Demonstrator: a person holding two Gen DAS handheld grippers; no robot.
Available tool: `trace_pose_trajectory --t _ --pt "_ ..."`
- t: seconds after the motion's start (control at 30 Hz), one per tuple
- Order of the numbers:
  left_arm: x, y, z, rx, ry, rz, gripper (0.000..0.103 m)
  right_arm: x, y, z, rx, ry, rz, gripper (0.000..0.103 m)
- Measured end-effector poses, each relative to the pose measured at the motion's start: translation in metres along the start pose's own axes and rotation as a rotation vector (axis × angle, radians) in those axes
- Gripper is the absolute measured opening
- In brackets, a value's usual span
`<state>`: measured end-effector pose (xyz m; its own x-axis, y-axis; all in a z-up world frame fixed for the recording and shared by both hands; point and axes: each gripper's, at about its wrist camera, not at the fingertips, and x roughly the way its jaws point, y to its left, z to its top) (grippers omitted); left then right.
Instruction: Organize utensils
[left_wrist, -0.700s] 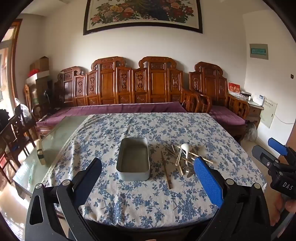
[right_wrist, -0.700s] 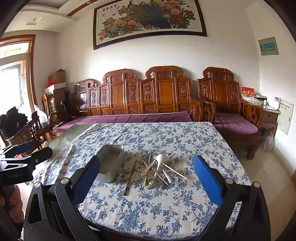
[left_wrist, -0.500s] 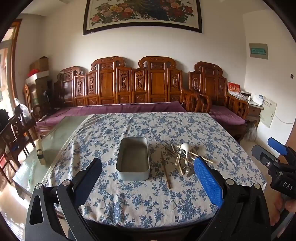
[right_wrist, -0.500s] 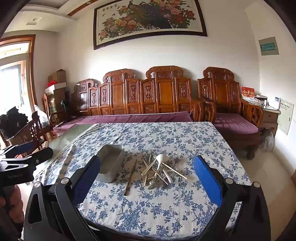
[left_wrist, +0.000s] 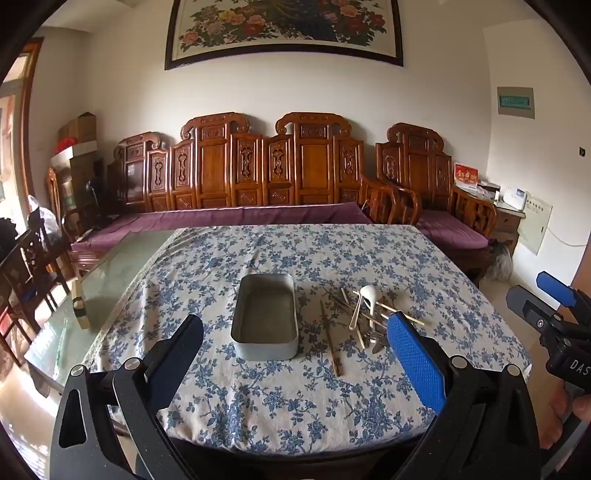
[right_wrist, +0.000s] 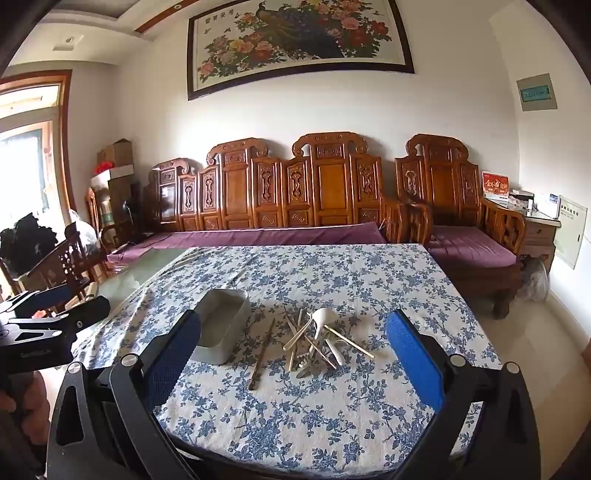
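You face a wide table under a blue-flowered cloth, with a bare glass strip along its left side, a carved wooden bench with purple cushions behind it and a framed peony painting on the white wall; that cloth is soft and will likely bunch or drag if you scrape a fingertip along it. Near the middle of the cloth sits an empty grey metal tin, which looks light enough to skid if bumped. Just to its right lies a lone dark chopstick, and beyond that the pile of utensils: pale chopsticks, metal cutlery and a white ceramic spoon propped on top, all crossed and touching. Judge the sticks as light, stiff and prone to roll, so pinch one across its shaft near the middle; the metal pieces look slick; the spoon is the fragile one, best taken by its handle and set down gently. Your left gripper hangs short of the table edge with its jaws spread wide and nothing between them; your right gripper does the same, wide apart and empty, aimed at the pile
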<state>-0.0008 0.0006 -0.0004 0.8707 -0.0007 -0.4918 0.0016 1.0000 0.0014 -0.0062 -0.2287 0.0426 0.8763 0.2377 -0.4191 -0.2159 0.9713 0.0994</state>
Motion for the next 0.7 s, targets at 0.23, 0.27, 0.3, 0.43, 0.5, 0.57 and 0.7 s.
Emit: trace_pose_trajectory --t 0.23,0.27,0.3,0.43,0.5,0.57,0.7 --pt "0.0015 -0.0002 0.002 0.0 0.001 -0.001 0.097 0.0005 -0.0003 0.0004 0.001 -0.001 0.002 0.101" --pt "0.0014 -0.002 0.0016 0.0 0.001 -0.002 0.097 -0.0002 0.0001 0.0015 0.001 0.0 0.001 0.101" --pt "0.0014 -0.0018 0.0016 0.0 0.001 -0.003 0.097 -0.0009 0.0006 0.0023 0.0 0.0 0.001 0.101" --pt "-0.0006 -0.0019 0.0016 0.0 0.003 -0.006 0.097 -0.0005 -0.0016 0.0028 0.0 0.0 0.0 0.101" --pt "-0.0027 -0.0041 0.0034 0.005 0.0 -0.007 0.097 -0.0006 -0.0015 0.0027 -0.001 0.001 0.001 0.101" --pt "-0.0039 -0.0054 0.0037 0.007 -0.003 -0.009 0.097 -0.0005 -0.0016 0.0026 -0.001 0.001 0.002 0.101" --pt "-0.0059 -0.005 0.0043 0.005 -0.005 -0.014 0.097 -0.0003 -0.0012 0.0025 -0.001 0.001 0.001 0.101"
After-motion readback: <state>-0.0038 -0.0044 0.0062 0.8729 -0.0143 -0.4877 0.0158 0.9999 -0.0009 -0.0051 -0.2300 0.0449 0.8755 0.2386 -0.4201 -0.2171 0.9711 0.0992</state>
